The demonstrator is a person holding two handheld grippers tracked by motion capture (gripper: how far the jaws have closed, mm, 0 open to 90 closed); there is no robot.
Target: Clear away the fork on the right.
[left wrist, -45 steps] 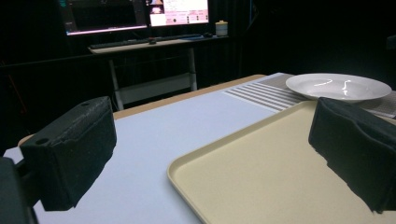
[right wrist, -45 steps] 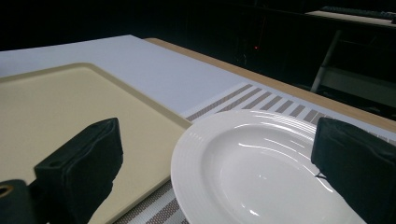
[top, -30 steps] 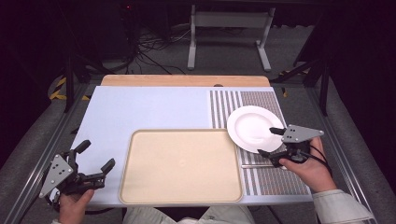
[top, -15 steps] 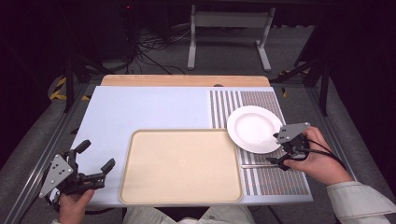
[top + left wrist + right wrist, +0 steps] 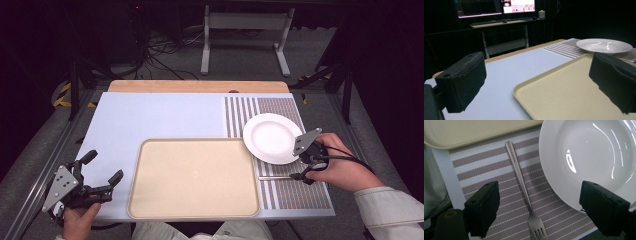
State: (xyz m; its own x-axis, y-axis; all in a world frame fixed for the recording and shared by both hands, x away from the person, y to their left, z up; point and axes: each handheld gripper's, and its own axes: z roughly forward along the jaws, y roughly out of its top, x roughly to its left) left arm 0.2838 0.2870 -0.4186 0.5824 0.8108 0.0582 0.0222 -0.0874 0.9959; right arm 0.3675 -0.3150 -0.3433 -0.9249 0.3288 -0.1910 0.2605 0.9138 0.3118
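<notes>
A metal fork (image 5: 522, 183) lies on the striped mat (image 5: 486, 173), tines toward the camera and handle toward the tray. My right gripper (image 5: 541, 202) hovers over it with both jaws wide apart, open and touching nothing. From above, the fork (image 5: 275, 177) lies just left of the right gripper (image 5: 300, 167), in front of the white plate (image 5: 272, 137). The plate (image 5: 589, 157) is bare. My left gripper (image 5: 105, 165) stands open at the table's near left corner, holding nothing. Its jaws frame the beige tray (image 5: 564, 95).
The empty beige tray (image 5: 195, 177) takes up the front middle of the pale blue table top (image 5: 150, 117). The striped mat (image 5: 285, 192) covers the right side. A wooden strip (image 5: 195, 86) runs along the far edge. A desk with monitors (image 5: 499, 7) stands beyond the table.
The right forearm has swung out to the right and the wrist has turned, with the gripper staying near the plate's front edge. The left gripper has not moved.
</notes>
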